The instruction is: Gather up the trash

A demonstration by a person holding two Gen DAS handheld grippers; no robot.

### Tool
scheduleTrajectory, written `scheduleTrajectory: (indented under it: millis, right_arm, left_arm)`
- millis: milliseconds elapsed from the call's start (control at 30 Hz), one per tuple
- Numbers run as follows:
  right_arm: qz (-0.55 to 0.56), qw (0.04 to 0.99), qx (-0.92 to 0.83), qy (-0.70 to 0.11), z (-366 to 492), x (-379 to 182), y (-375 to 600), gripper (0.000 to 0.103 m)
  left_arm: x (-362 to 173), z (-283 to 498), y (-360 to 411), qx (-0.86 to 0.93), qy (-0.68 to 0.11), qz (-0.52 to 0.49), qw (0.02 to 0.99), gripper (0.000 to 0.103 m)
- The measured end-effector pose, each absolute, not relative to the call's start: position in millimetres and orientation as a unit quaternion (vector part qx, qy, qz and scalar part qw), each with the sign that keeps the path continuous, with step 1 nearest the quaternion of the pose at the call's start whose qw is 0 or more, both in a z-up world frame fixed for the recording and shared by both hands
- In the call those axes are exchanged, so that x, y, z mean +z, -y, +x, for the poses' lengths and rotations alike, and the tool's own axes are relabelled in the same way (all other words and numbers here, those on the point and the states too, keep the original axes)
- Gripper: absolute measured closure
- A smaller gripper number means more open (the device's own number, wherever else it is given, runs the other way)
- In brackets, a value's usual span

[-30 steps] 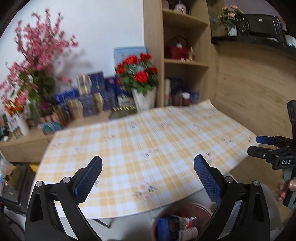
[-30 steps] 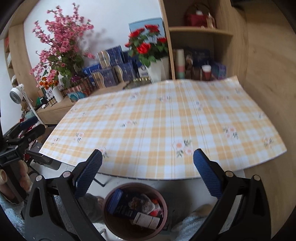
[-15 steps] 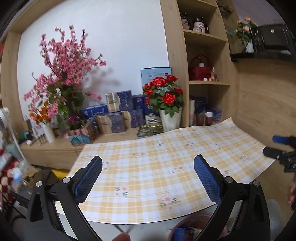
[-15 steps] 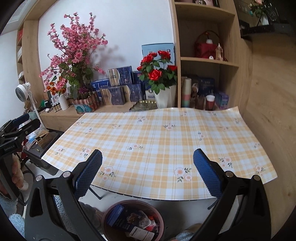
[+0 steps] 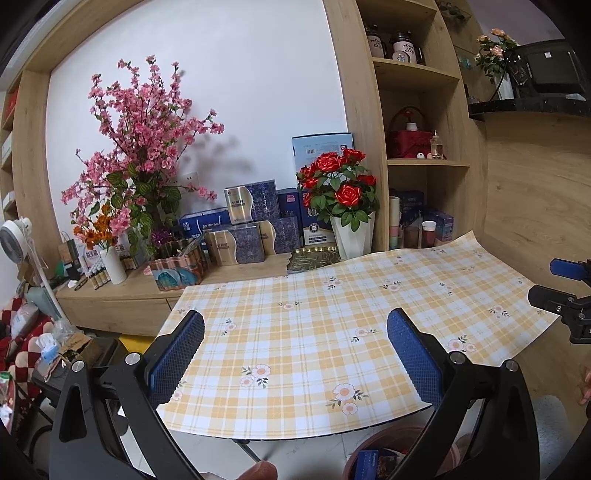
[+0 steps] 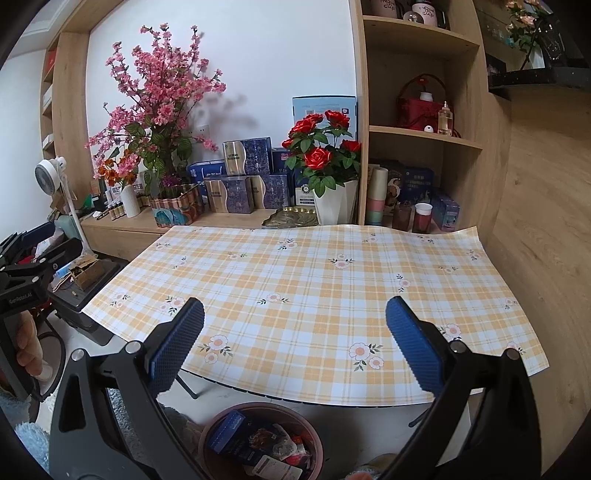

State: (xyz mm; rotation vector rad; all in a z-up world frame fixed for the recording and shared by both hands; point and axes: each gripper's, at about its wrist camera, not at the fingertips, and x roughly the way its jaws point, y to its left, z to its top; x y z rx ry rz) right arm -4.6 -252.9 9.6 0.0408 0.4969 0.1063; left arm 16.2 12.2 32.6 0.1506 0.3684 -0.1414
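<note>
Trash [image 6: 258,445] fills the bin [image 6: 207,439], its near rim cut off.

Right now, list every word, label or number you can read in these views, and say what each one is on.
"GenRobot.AI": on the left gripper body, seen from the right wrist view.
"cup": on a mug on the top shelf; the word above it is cut off.
Blue gift boxes, the tall blue carton with its barcode, and packaging in the trash bin: print too small or blurred to read.
</note>
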Motion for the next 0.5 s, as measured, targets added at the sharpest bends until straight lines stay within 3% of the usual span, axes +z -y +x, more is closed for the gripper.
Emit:
scheduleTrajectory:
  millis: [500]
  right_arm:
    - [0.015,0.968,0.051,-0.243,-7.6,12.9,250.8,0.006]
  left_arm:
    - [31.2,14.4,-20.8,-0.060,-0.203,0.051,0.976,0.006]
